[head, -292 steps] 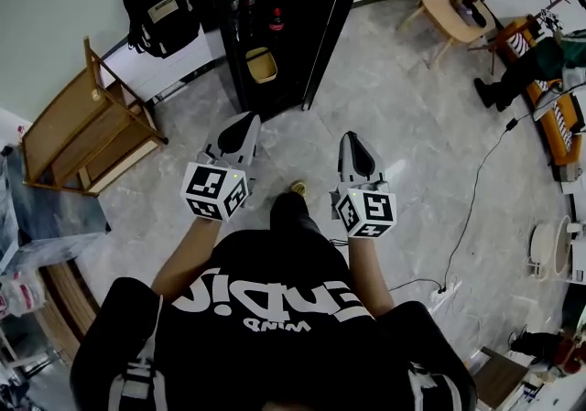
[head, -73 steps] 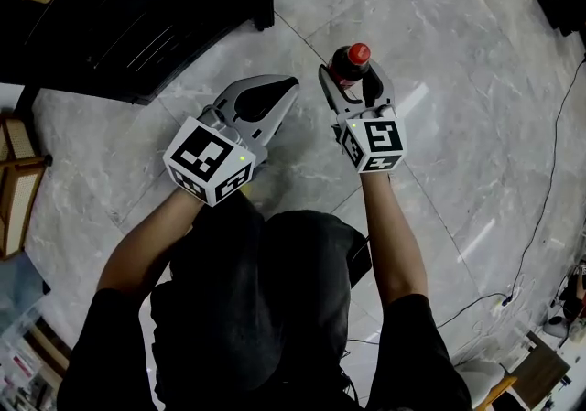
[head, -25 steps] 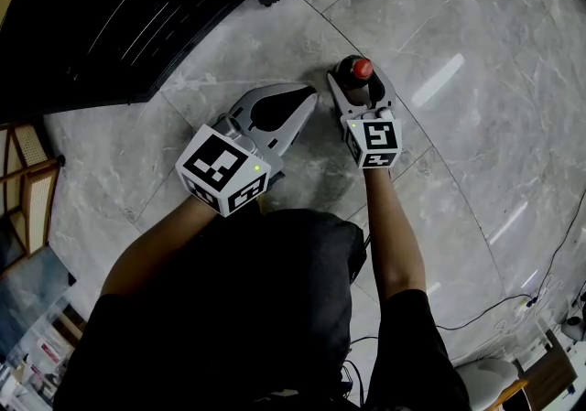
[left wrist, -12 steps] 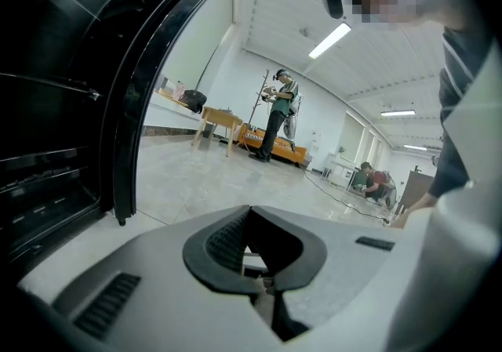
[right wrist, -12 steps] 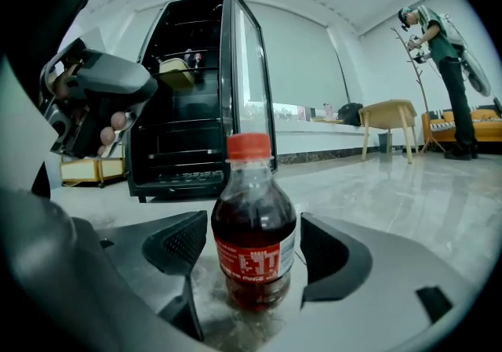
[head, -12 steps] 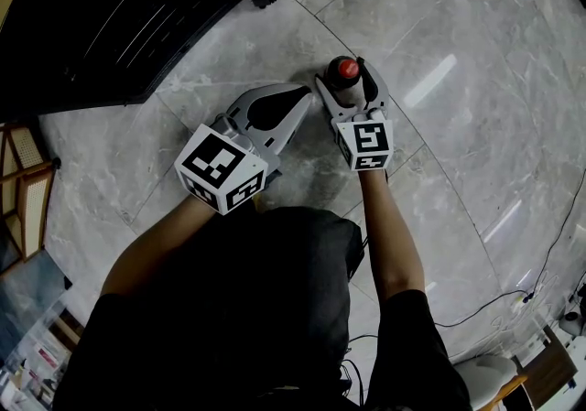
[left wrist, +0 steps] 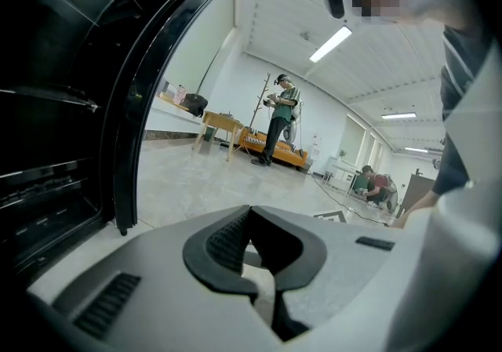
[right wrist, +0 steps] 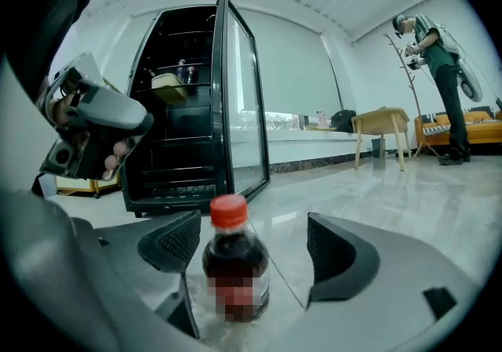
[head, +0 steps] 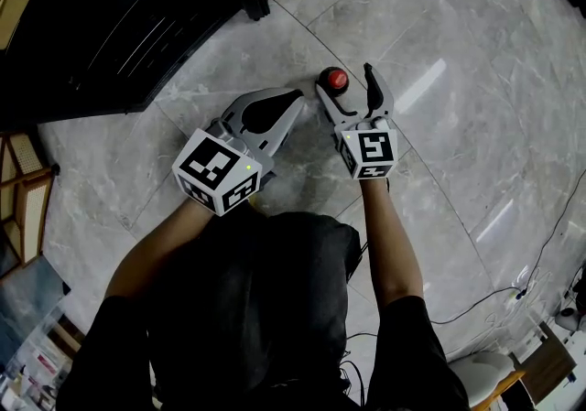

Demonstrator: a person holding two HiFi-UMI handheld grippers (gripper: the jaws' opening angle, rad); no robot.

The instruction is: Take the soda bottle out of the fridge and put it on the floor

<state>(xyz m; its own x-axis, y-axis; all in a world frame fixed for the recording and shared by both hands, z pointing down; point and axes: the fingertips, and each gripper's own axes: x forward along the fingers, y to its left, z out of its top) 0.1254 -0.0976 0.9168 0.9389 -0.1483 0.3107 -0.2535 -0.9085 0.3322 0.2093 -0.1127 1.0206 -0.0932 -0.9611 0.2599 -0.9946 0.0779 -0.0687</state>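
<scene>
The soda bottle (head: 336, 80), dark with a red cap, stands upright on the grey marble floor (head: 458, 52). In the right gripper view the bottle (right wrist: 234, 264) sits between the two black pads, nearer the left one, and neither pad presses on it. My right gripper (head: 348, 84) is low over the floor and its jaws are opening. My left gripper (head: 286, 105) hovers just left of the bottle with its jaws shut on nothing; in its own view the left gripper (left wrist: 263, 284) shows only floor beyond its tips. The black fridge (head: 119, 16) stands at the upper left, and its glass door (right wrist: 239, 107) is open.
A wooden rack (head: 18, 189) lies at the left edge. A black cable (head: 540, 254) runs across the floor at the right. Farther off are a wooden chair (right wrist: 380, 131), a standing person (left wrist: 278, 115) and seated people (left wrist: 380, 186).
The right jaws have spread and let go of the bottle, which now stands on the floor by itself. The left gripper has stayed almost still.
</scene>
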